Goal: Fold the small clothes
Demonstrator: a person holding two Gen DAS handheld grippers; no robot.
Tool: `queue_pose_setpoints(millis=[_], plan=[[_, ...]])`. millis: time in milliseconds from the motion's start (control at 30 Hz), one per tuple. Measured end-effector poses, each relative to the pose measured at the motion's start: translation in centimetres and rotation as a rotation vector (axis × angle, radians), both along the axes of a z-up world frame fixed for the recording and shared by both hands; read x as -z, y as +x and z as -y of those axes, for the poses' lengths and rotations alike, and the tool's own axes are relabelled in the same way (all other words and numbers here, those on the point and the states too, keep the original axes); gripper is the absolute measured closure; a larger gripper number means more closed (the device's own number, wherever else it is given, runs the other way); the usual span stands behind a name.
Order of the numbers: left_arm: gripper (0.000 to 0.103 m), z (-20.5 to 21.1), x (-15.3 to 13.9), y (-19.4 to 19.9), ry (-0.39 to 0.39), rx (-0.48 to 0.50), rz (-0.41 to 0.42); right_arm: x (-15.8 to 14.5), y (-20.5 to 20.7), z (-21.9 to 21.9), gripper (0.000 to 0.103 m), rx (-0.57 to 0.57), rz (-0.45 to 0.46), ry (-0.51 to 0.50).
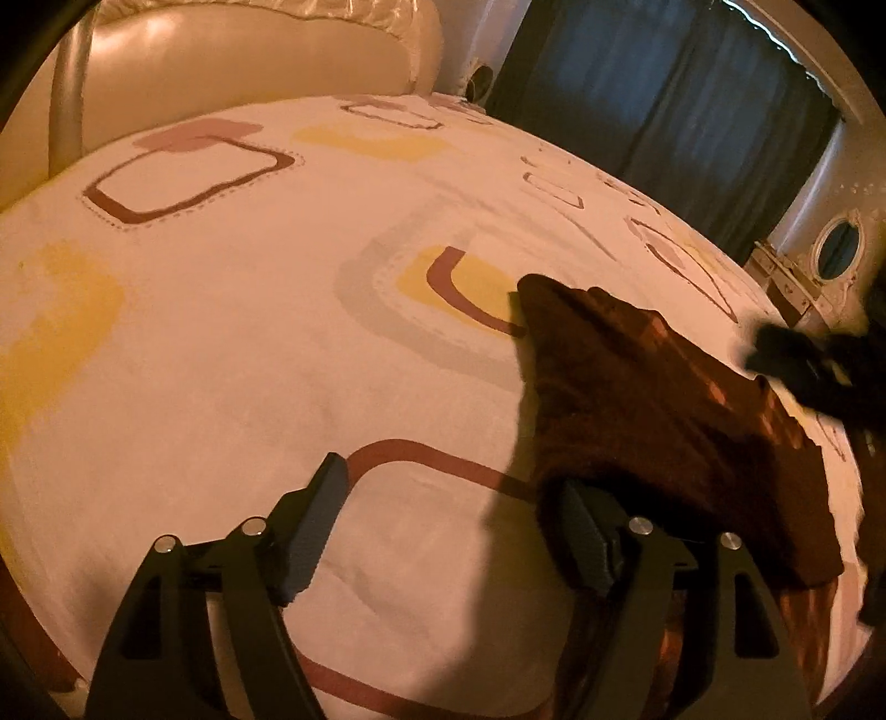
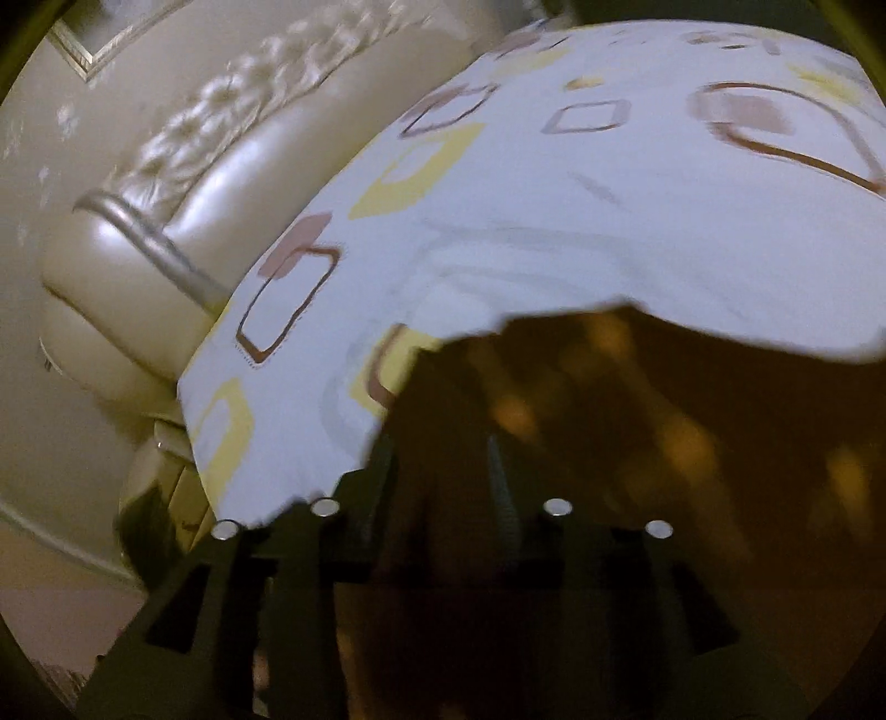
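Left gripper (image 1: 443, 531) nearest the lens: fingers spread wide, nothing between them. The right-hand finger (image 1: 581, 531) touched, or sat just under, the near edge of a dark brown garment (image 1: 653, 399); the other finger stood over bare sheet.

Brown garment lay on the bedsheet (image 1: 221, 360), stretching away toward the right gripper (image 1: 797, 365), seen only as a dark blur at the cloth's far side. In the right wrist view the cloth (image 2: 637, 443) draped over that gripper's fingers (image 2: 501, 487). Finger gap looked narrow, but grip could not be confirmed.

Risk, as judged: with the left gripper open, any lift from the right would drag the cloth one-sided and bunch it.

Sheet white with brown and yellow squares. Padded cream headboard (image 1: 249, 50) behind, dark curtains (image 1: 664, 99), an oval mirror (image 1: 839, 247).
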State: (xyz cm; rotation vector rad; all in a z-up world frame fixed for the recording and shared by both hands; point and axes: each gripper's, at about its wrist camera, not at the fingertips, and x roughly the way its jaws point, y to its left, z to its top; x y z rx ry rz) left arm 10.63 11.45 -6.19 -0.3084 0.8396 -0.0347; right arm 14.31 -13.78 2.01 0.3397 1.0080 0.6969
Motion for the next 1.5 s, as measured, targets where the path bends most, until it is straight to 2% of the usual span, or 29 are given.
queue_pose_setpoints(millis=[133,233,333,433,500,633,700,767,833,900,933,1000,1067,1167,1233,1267,1300,1400,1500], plan=[[0.029,1.2,-0.2,-0.7,0.097,0.021,-0.019,0.4,-5.3,9.2,0.061,0.180,0.005,0.006],[0.029,1.1,-0.2,-1.6,0.121,0.028,-0.023,1.7,-9.7,17.7,0.061,0.383,-0.040,0.037],[0.029,0.7,-0.7,-3.0,0.140,0.027,-0.027,3.2,-13.0,23.4,0.061,0.528,-0.081,0.079],[0.029,0.3,-2.5,-4.0,0.142,0.006,0.032,5.0,-15.9,27.7,0.061,0.651,-0.130,0.153],[0.029,1.0,-4.1,-3.8,0.139,0.026,0.081,5.5,-16.7,28.1,0.061,0.662,-0.134,0.168],[0.029,3.3,-5.0,-1.5,0.141,0.068,0.103,6.2,-16.6,26.8,0.061,0.649,-0.143,0.189],[0.029,4.0,-4.1,-0.1,0.143,0.077,0.065,6.5,-16.3,26.3,0.061,0.645,-0.139,0.178],[0.029,4.2,-2.8,1.0,0.109,0.089,0.002,6.9,-16.1,26.2,0.062,0.645,-0.140,0.162],[0.029,3.8,-1.5,1.5,0.090,0.070,-0.055,7.2,-16.0,26.2,0.072,0.652,-0.141,0.144],[0.029,3.3,-0.7,1.7,0.069,0.066,-0.084,7.6,-15.8,26.1,0.100,0.648,-0.143,0.113],[0.029,3.3,-0.5,1.6,0.075,0.073,-0.081,7.8,-15.7,26.1,0.101,0.650,-0.145,0.097],[0.029,3.5,-0.4,1.5,0.107,0.098,-0.077,8.2,-15.9,26.3,0.101,0.665,-0.140,0.068],[0.029,3.0,-0.6,1.2,0.088,0.103,-0.074,8.7,-16.2,26.8,0.101,0.677,-0.149,0.097],[0.029,0.9,-1.3,0.4,-0.058,0.087,-0.088,8.3,-17.1,27.6,0.099,0.661,-0.150,0.209],[0.029,-0.4,-1.5,-1.2,-0.154,0.124,-0.104,7.6,-18.0,28.3,0.092,0.647,-0.140,0.211],[0.029,-0.7,-1.4,-1.9,-0.178,0.151,-0.110,7.4,-18.4,28.5,0.084,0.639,-0.138,0.209],[0.029,-0.8,-1.3,-2.8,-0.191,0.178,-0.116,7.3,-18.8,28.8,0.078,0.623,-0.146,0.205],[0.029,-0.4,-1.0,-5.0,-0.192,0.274,-0.137,7.6,-20.0,29.2,0.077,0.582,-0.180,0.215],[0.029,0.5,-0.9,-6.6,-0.153,0.357,-0.135,8.3,-21.0,28.7,0.073,0.524,-0.221,0.221]])
